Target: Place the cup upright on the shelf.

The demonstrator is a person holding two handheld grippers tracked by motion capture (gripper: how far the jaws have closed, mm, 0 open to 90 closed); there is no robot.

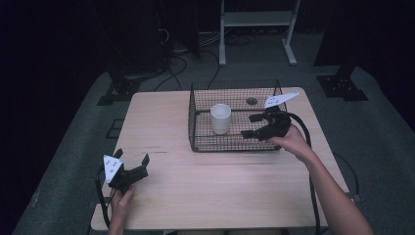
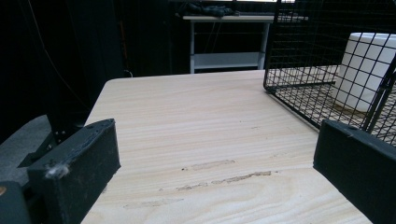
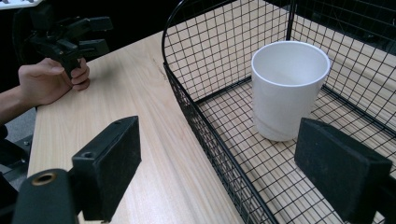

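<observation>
Progress check, all places given relative to the wire basket (image 1: 195, 132): one white cup (image 1: 220, 118) stands upright on the basket floor, left of the basket's middle, apart from all four walls; the right gripper (image 1: 247, 125) reaches in over the basket's right wall, its jaws pointing toward the cup but short of it; in the right gripper view its jaws stand spread with nothing between the pads, one over the table outside the basket wall and one over the basket floor, the cup (image 3: 288, 88) beyond them; judgement: the work in hand looks like fetching the cup from the basket, at the approach stage; not yet done: bringing the pads to either side of the cup, pinching it, lifting it clear of the rim; the left gripper (image 1: 131, 159) rests on the table (image 1: 205, 191) well apart from the basket, toward the near left corner, jaws spread on bare wood, holding nothing; it appears idle. Count: cups, one; baskets, one; grippers, two; hands, two; tables, one; a dark round mark (image 1: 251, 101) lies at the basket's far side, nature not clear.
</observation>
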